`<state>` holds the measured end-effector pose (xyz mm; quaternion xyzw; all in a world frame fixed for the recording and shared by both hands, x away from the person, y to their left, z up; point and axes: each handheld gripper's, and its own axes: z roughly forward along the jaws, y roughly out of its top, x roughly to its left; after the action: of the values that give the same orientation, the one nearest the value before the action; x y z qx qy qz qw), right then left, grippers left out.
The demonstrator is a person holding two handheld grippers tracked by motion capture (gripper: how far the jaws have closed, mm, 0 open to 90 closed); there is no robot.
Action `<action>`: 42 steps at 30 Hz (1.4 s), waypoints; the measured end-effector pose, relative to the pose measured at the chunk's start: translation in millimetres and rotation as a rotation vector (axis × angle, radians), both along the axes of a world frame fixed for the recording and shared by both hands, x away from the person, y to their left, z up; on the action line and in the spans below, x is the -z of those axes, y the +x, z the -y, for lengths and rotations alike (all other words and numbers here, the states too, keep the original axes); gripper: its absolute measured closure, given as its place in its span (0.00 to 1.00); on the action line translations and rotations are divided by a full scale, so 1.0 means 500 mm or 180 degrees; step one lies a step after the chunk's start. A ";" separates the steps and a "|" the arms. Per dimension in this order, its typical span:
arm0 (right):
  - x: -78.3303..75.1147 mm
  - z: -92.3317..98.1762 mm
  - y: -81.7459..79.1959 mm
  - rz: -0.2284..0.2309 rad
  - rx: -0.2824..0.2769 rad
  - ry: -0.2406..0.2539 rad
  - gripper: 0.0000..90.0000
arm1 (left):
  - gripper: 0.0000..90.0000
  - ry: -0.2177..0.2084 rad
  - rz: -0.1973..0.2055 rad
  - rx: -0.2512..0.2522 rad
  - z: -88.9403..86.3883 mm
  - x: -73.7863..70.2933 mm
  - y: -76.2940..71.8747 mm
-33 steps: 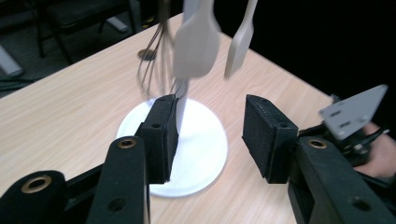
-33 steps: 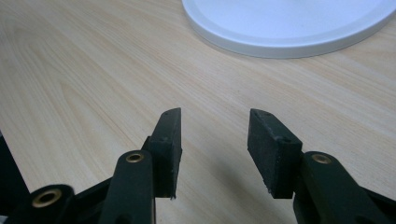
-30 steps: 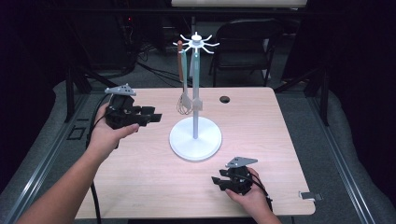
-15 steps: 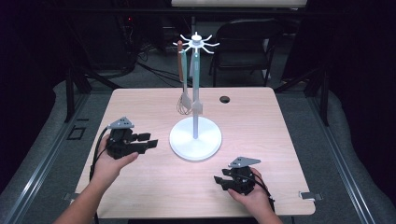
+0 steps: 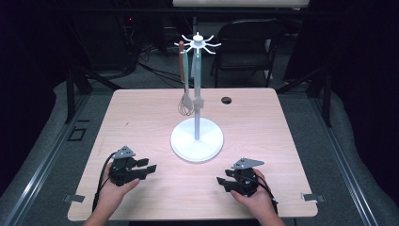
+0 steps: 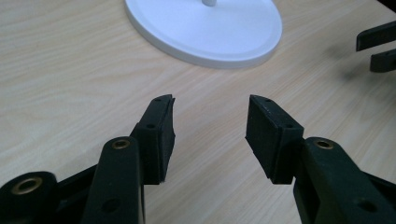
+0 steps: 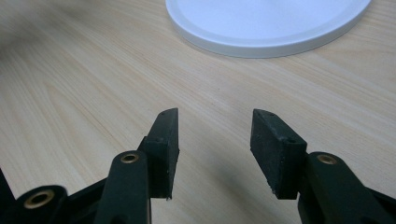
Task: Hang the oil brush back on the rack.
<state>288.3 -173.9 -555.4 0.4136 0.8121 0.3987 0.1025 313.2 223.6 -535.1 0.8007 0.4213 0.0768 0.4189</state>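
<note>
Since a second ago, your left claw has dropped from beside the stand's pole to the near counter edge; your right claw kept its place. Both hands rest low, claws level and aimed inward at each other. Each claw is released, nothing between the pads, its jaws having just been opening. Ahead of both sits the white utensil stand, a whisk hanging from it.

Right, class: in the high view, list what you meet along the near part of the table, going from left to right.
Left hand-held gripper → white stand base → right hand-held gripper.
</note>
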 end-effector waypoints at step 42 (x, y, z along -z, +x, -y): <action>0.011 0.064 0.026 0.0105 0.0374 0.0076 0.54 | 0.51 -0.0015 -0.0090 -0.0288 -0.014 0.075 0.016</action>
<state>301.3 -205.8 -560.8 0.4550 0.7798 0.4085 0.1341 321.0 230.4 -572.8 0.7808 0.4632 0.0834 0.4110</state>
